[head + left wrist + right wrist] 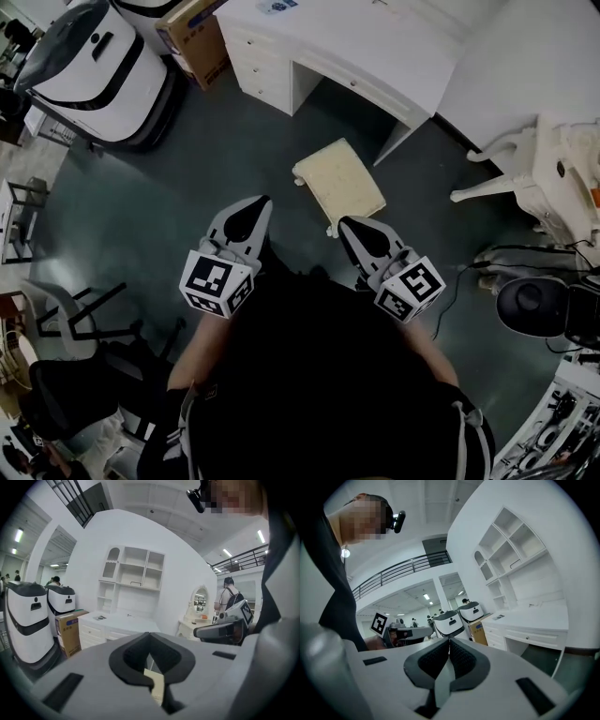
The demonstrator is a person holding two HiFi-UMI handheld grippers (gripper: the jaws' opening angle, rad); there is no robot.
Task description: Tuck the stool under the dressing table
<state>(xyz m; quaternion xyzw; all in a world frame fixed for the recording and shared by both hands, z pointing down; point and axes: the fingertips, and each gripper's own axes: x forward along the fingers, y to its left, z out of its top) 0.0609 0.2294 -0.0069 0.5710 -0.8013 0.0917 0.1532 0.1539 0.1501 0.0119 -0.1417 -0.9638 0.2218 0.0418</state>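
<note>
Head view centre holds the cream cushioned square stool (339,185), standing on dark floor (169,206) just below the white dressing table (356,47) in the upper frame. Left gripper (263,201) and right gripper (343,224), below it, both have jaws pressed together, empty.

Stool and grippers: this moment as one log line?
stool: outside dressing table | left gripper: shut, empty | right gripper: shut, empty
</note>
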